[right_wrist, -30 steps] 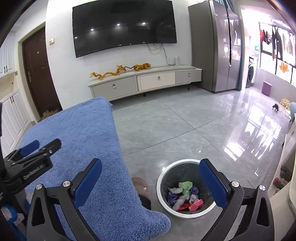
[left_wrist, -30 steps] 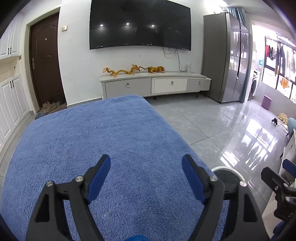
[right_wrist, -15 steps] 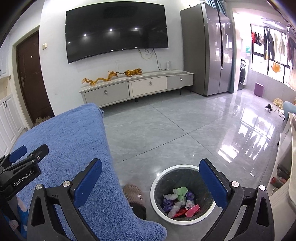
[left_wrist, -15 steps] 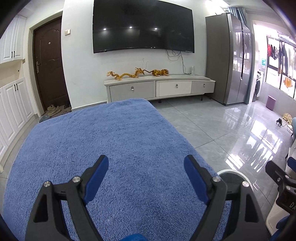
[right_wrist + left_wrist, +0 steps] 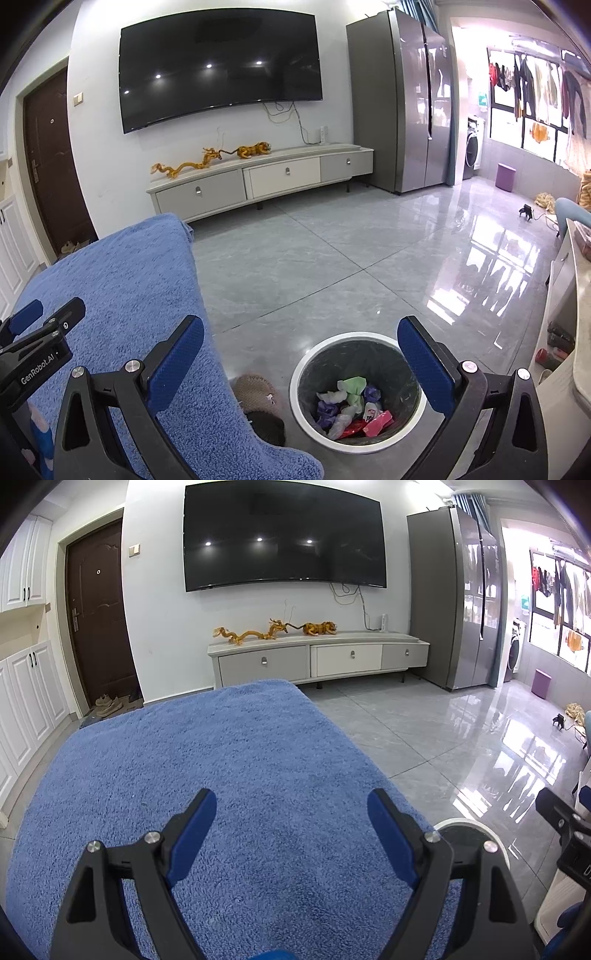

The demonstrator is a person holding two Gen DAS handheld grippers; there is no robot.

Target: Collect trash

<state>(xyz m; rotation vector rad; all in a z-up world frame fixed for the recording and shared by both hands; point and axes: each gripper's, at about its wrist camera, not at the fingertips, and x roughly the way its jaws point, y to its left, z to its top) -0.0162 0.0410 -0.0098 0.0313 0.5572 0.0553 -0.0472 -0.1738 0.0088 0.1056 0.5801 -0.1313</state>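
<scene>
A round trash bin with a white rim and dark liner stands on the floor, holding several crumpled wrappers in green, purple, white and red. My right gripper is open and empty, above the bin and the blanket's edge. My left gripper is open and empty over the blue blanket. The bin's rim shows at the lower right of the left wrist view. No trash shows on the blanket.
The blue fuzzy blanket covers a raised surface at left. A brown slipper lies on the floor beside the bin. A TV cabinet, a wall TV and a grey fridge stand at the back. A white counter edge is at right.
Both grippers have lifted and tilted slightly up, so the room sits lower in view. Both stay open and empty. The bin has not moved.
</scene>
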